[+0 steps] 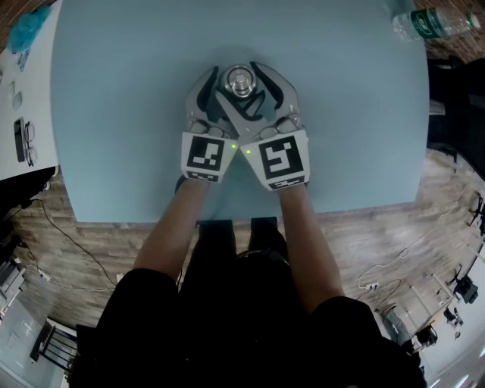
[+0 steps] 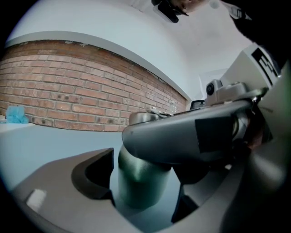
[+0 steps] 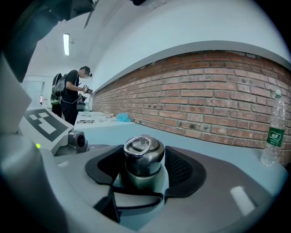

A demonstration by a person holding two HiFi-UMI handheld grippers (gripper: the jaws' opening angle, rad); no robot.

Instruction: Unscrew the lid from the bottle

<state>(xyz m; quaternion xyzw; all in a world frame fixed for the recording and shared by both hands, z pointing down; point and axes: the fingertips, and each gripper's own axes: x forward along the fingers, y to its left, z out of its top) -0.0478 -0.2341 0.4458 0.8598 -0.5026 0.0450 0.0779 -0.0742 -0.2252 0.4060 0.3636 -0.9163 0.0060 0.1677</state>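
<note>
While fingers point(image 3: 184, 170) gape, bottle point(image 3: 142, 178) stands between both pairs.

On the worktop point(image 1: 114, 114), a bottle point(image 1: 240, 82) stands inside the left gripper point(image 2: 136, 182) and right gripper point(image 3: 143, 170); a water bottle point(image 1: 432, 23) stands at the far right corner.

Dressed in black, with short sleeves point(image 1: 144, 292) ending above bare forearms point(image 1: 178, 227). Built of smooth grey plastic in both the left tool point(image 1: 229, 87) and the right tool point(image 1: 254, 87), with broad curved jaws lined in black pads point(image 3: 186, 170), finely ribbed. Topped at the rear with a white cube point(image 1: 204, 155) on the left tool and a second white cube point(image 1: 283, 161) on the right tool, both printed with black square markers. Lit by a small green light point(image 1: 233, 146) beside each. Fitted with a small round lens housing point(image 3: 77, 139) under the left one.
</note>
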